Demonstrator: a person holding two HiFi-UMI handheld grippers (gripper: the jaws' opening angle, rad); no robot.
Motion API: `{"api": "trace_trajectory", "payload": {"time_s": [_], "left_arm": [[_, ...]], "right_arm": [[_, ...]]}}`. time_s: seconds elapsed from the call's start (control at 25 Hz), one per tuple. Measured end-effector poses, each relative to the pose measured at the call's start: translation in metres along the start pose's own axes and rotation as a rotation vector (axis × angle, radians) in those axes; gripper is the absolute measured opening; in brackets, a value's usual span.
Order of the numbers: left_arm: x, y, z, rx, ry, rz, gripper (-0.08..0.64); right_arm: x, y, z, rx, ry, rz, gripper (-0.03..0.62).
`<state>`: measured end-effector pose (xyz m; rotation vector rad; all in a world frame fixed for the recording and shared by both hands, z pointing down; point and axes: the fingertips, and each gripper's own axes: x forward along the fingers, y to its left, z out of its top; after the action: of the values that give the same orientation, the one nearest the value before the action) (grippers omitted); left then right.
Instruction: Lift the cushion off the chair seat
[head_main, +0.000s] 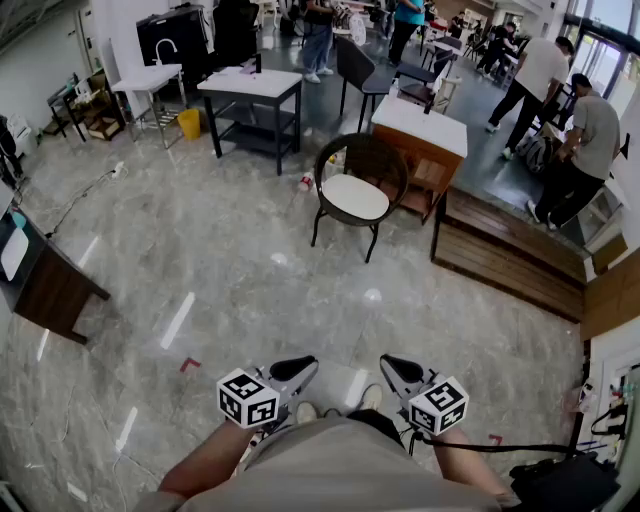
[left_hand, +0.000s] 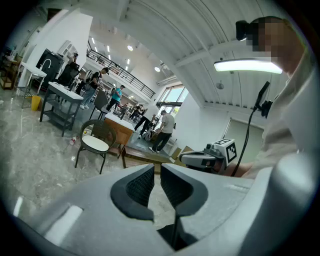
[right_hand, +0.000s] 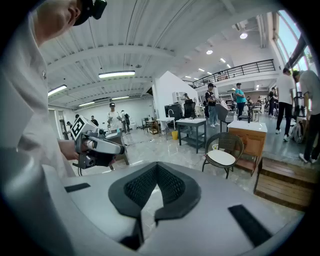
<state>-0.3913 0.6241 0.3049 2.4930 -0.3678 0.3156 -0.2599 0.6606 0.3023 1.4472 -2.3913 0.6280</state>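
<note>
only head view catches shoes between left claw and right claw, both pressed together; white oval cushion well ahead

The head view looks steeply down from head height onto the floor, while both gripper views look low along their own jaws — all three share the distant chair.
</note>
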Motion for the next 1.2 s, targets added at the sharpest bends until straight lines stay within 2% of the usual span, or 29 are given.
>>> {"api": "trace_trajectory", "payload": {"time_s": [0.16, 0.44, 0.6, 0.84, 0.92, 1.2], "left_arm": [[0.049, 0.029, 0.045, 0.043, -0.049, -0.036, 0.044], [0.099, 0.043, 0.051, 0.016, -0.002, -0.048, 0.044], [0.136, 0.055, 0.074, 0.007, 0.009, -0.024, 0.044], [0.191, 0.070, 0.119, 0.032, -0.001, -0.001, 0.044], [0.210, 0.072, 0.135, 0.032, -0.004, 0.016, 0.046], [0.299, 0.082, 0.177, 0.056, 0.007, 0.057, 0.063]], "right_arm": [[0.020, -0.054, 0.038, -0.070, -0.056, -0.042, 0.014], [0.025, -0.108, 0.030, -0.011, -0.035, -0.057, 0.014], [0.039, -0.148, 0.046, -0.003, -0.033, -0.032, 0.014], [0.056, -0.208, 0.080, -0.102, -0.059, -0.012, 0.020], [0.056, -0.227, 0.090, -0.110, -0.065, -0.006, 0.098], [0.046, -0.323, 0.113, -0.041, -0.115, -0.005, 0.103]]}}
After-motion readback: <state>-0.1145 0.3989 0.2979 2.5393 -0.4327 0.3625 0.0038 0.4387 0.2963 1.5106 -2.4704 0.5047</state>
